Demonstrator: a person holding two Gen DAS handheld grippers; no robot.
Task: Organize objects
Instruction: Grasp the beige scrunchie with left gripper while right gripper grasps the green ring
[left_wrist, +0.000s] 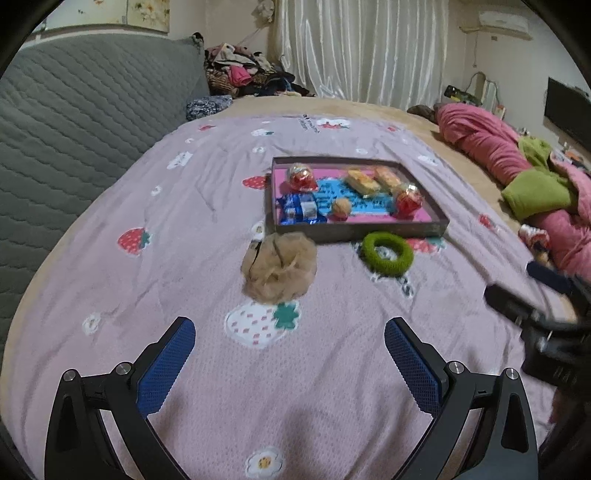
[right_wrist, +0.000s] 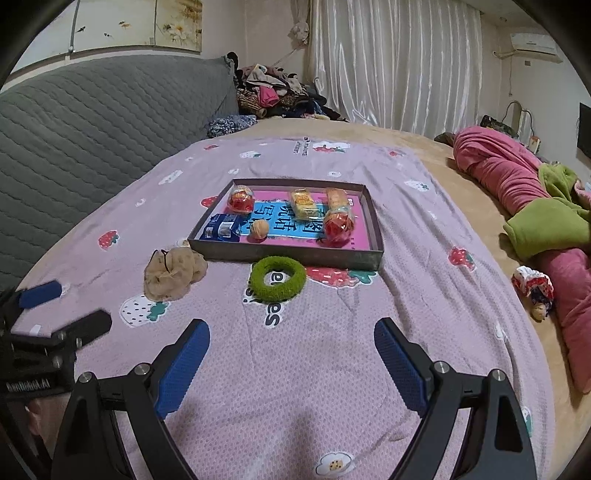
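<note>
A shallow grey tray (left_wrist: 354, 232) (right_wrist: 288, 256) lies on the pink strawberry blanket, holding two red wrapped balls, two yellow snack packs, a blue packet and a small tan ball (left_wrist: 341, 207) (right_wrist: 259, 229). In front of the tray lie a beige mesh scrunchie (left_wrist: 280, 271) (right_wrist: 173, 275) and a green fuzzy ring (left_wrist: 387, 254) (right_wrist: 277, 277). My left gripper (left_wrist: 290, 336) hovers open just short of the scrunchie, nothing between its blue pads. My right gripper (right_wrist: 291, 338) is open and empty too, a little short of the green ring. Each gripper shows at the edge of the other's view.
A grey quilted headboard (left_wrist: 74, 122) rises on the left. Rumpled pink and green bedding (left_wrist: 517, 173) (right_wrist: 535, 206) lies along the right side, with a small wrapped item (right_wrist: 533, 286) beside it. Piled clothes (right_wrist: 273, 92) and white curtains stand at the back.
</note>
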